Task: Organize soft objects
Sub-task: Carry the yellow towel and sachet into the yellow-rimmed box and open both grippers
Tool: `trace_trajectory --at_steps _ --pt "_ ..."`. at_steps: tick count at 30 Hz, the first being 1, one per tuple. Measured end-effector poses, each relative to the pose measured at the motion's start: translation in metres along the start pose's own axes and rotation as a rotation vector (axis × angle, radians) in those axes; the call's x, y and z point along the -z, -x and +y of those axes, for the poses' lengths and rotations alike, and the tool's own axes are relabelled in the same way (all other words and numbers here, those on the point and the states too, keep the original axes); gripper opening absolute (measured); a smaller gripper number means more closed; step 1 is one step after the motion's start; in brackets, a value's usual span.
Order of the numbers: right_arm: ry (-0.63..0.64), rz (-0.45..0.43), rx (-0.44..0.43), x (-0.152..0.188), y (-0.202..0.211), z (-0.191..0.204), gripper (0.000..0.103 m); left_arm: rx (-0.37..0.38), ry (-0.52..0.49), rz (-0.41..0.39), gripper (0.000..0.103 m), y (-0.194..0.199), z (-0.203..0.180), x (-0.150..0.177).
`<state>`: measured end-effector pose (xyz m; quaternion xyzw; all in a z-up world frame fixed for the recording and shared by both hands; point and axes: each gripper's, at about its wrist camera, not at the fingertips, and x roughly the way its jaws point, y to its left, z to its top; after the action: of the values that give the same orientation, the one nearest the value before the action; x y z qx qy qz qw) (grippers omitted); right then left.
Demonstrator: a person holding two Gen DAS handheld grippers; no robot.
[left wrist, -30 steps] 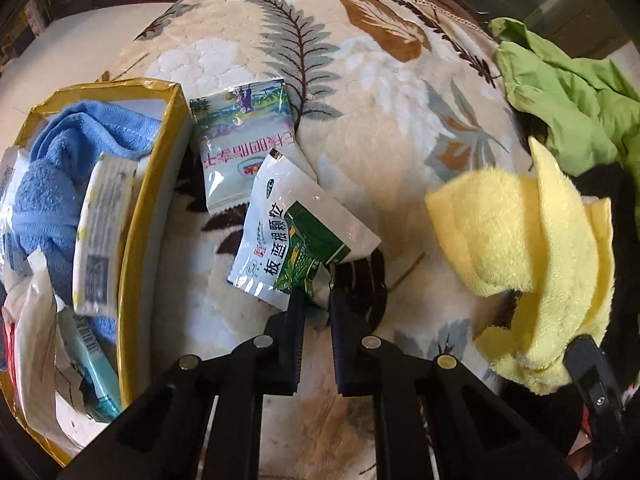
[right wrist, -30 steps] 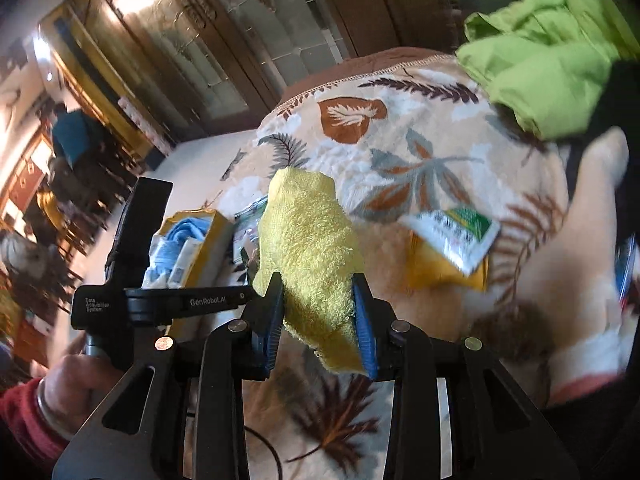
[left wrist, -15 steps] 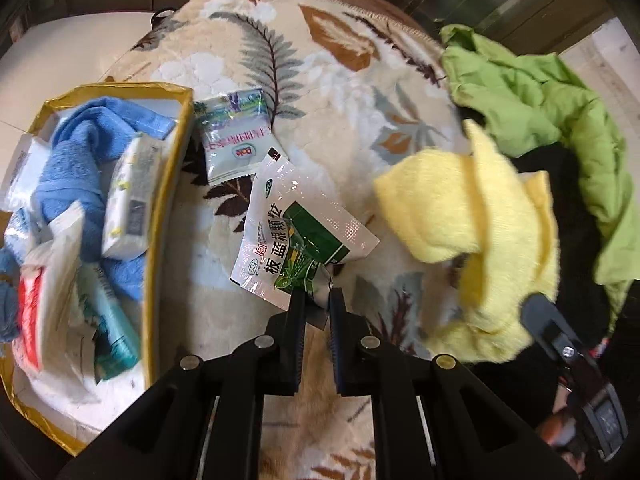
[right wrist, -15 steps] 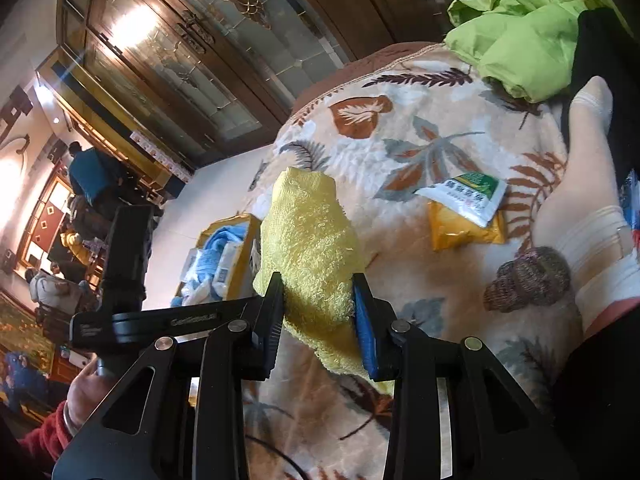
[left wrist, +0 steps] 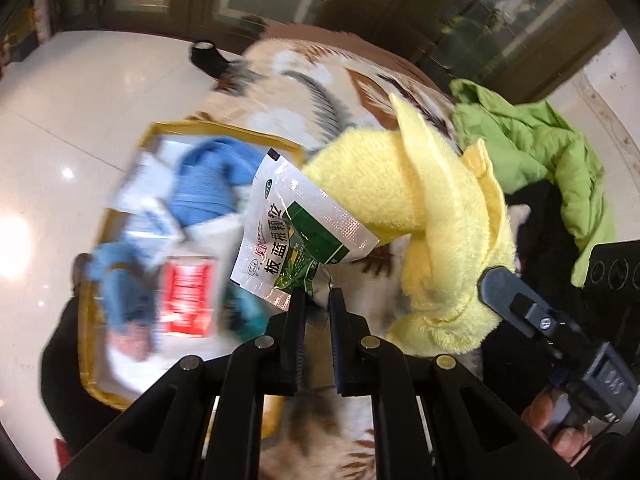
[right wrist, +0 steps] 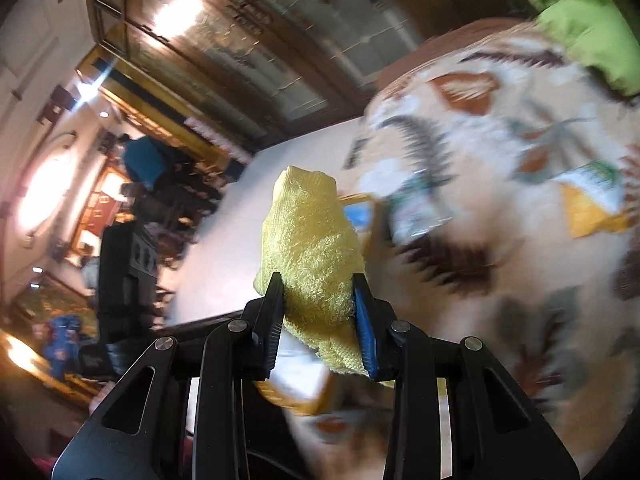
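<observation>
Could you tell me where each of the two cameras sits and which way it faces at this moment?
Left wrist: on the left gripper, looking down at its green-and-white sachet above the gold-rimmed box; a hand shows.
Right wrist: on the right gripper, facing across the leaf-print blanket.
Shared: yellow towel, box, blanket.

The white-and-green sachet (left wrist: 298,236) bears the printed characters "板蓝根颗粒"; other lettering is too blurred to read.

One yellow towel (left wrist: 404,184) (two tongs)
</observation>
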<state>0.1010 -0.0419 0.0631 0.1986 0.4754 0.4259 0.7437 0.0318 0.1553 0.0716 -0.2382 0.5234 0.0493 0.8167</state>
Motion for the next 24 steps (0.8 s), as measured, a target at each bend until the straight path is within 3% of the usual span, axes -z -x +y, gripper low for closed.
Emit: trace_trajectory --at_steps 6,11,16,20,24 --pt "-0.119 0.024 -0.155 0.001 -0.044 0.028 0.032 -0.067 0.05 -0.032 0.009 0.013 0.04 -0.002" --pt "-0.3 0.032 -0.261 0.011 -0.088 0.016 0.032 -0.143 0.066 -0.029 0.009 0.002 0.065 -0.006" --pt "-0.397 0.039 -0.174 0.026 -0.132 -0.014 0.032 -0.179 0.096 0.032 0.01 -0.031 0.081 -0.008" --pt "-0.291 0.047 -0.034 0.031 -0.151 -0.02 0.032 -0.214 0.099 0.039 0.01 -0.044 0.085 -0.009" --pt "-0.28 0.03 -0.022 0.034 -0.159 -0.026 0.036 -0.257 0.081 0.049 0.01 -0.051 0.082 -0.009"
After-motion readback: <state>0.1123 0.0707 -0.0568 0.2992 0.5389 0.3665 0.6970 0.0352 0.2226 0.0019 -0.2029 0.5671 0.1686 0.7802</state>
